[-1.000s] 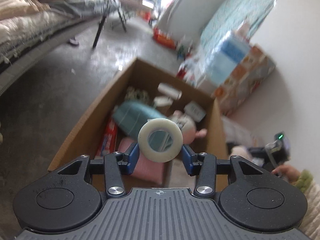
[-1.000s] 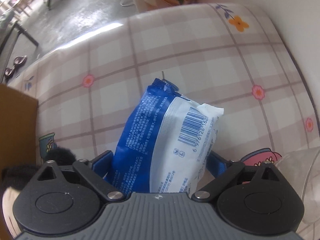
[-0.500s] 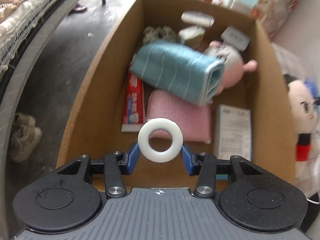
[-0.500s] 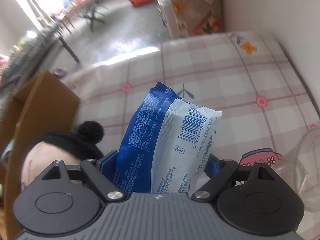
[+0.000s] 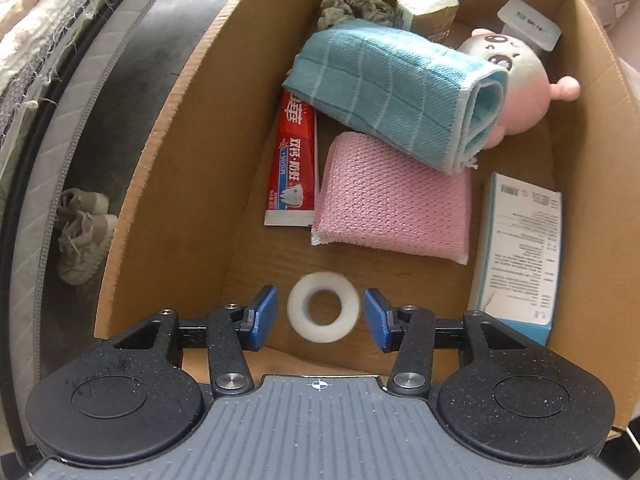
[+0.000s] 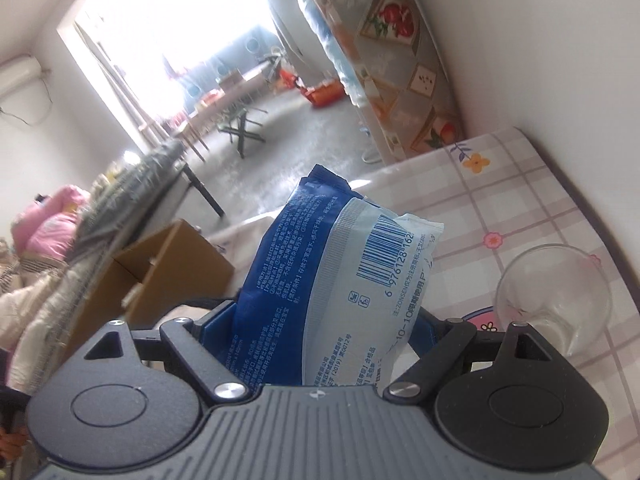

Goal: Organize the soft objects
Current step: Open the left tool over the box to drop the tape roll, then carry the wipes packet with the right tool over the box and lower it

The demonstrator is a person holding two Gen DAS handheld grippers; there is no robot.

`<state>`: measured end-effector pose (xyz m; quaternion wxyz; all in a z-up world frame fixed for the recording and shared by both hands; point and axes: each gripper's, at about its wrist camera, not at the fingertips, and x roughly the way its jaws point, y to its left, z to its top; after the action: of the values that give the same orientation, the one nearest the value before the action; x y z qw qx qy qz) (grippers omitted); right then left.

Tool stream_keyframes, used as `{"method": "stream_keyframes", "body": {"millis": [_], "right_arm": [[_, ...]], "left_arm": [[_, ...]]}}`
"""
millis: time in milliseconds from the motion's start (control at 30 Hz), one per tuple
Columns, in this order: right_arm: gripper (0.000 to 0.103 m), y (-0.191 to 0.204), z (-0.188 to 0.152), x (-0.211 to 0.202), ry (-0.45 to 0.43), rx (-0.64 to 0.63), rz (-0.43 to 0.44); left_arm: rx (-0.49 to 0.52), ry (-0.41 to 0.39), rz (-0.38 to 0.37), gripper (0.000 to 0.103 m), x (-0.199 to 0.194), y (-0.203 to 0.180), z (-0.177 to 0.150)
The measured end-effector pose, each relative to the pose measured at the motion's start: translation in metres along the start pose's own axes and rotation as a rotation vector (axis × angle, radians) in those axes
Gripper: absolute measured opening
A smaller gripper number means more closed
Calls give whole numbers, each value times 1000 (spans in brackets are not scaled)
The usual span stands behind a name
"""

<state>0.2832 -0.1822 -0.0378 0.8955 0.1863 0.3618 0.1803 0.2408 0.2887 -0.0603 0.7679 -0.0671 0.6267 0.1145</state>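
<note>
My left gripper (image 5: 320,318) is open over the near end of the cardboard box (image 5: 160,168). A white tape roll (image 5: 323,306) sits between the blue pads, free of both. The box holds a rolled teal towel (image 5: 396,88), a pink sponge cloth (image 5: 392,208), a toothpaste tube (image 5: 291,160), a pink plush toy (image 5: 516,88) and a white-and-teal carton (image 5: 520,252). My right gripper (image 6: 320,320) is shut on a blue-and-white soft pack (image 6: 344,284), held up above the checked tablecloth (image 6: 520,208). The box also shows in the right wrist view (image 6: 160,272) at the left.
Shoes (image 5: 80,240) lie on the floor left of the box, beside a bed edge (image 5: 36,80). A clear glass cup (image 6: 556,300) stands on the tablecloth at the right of my right gripper. White wall runs behind the table.
My left gripper opened and let go of the tape roll, which now sits lower, inside the box. My right gripper lifted and tilted up with the pack.
</note>
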Motion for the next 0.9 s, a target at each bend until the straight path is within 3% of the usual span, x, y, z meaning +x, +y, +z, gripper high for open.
{"method": "stream_keyframes", "body": {"millis": [133,233,433,567,767,900], "right_arm": [[89,10,1,-24,-47,-24,32],[89,28,5,-41,-76,-53,91],[89,93,13,-68,-135,-195,218],[89,143,18,-67,-122,-279,338],[89,229,6,-17,51,-364,533],[89,287,-25,48,260,-449,551]], "left_arm": [[7,-27,19,48,-1,-4,-2],[12,-97,14,56,-14,-5,-6],[-59,-305,-106,72,-63,10,-31],[-127,-433,-176,82,-89,27,-57],[-272,-585,-207,94,-105,60,-87],[-357,-648,-208,96,-105,77,-103]]}}
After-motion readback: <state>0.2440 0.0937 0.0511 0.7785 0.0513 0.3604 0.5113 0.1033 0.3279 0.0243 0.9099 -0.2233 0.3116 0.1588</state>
